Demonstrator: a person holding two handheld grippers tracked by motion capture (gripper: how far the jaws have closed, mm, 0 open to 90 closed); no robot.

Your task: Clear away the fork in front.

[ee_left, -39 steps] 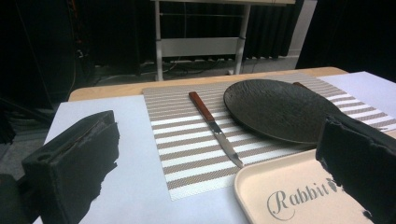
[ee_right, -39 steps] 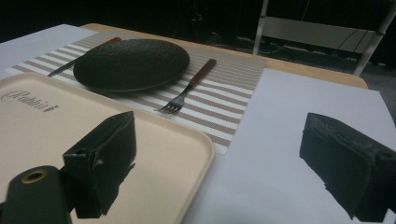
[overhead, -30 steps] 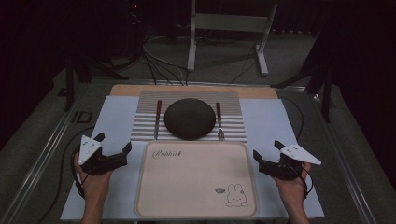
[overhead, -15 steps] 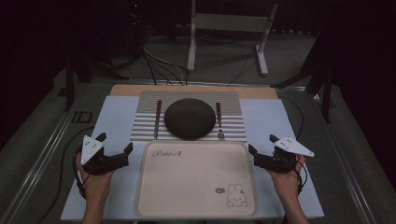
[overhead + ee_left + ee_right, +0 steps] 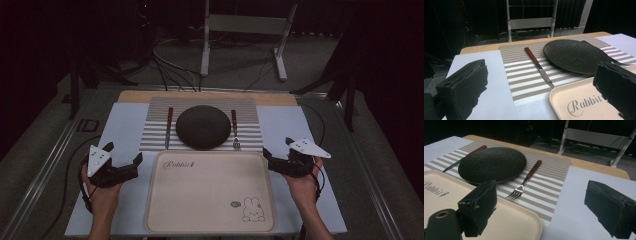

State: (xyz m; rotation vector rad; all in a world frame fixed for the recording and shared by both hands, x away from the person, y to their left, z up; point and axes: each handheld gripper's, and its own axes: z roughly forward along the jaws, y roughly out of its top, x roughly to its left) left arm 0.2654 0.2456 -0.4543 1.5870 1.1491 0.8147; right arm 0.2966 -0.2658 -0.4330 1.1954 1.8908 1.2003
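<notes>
Both grippers open, empty, flanking tray (image 5: 210, 192): left gripper (image 5: 121, 161) at its left edge, right gripper (image 5: 278, 158) at its right. Knife (image 5: 539, 67) and fork (image 5: 525, 181) lie on mat beside plate (image 5: 203, 127). Take handles, not blade or tines; approach low, jaws straddling handle.

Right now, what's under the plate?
The plate sits on the striped mat, between the knife and fork. Its near edge meets the tray rim. Whatever lies directly beneath the plate is covered.
</notes>
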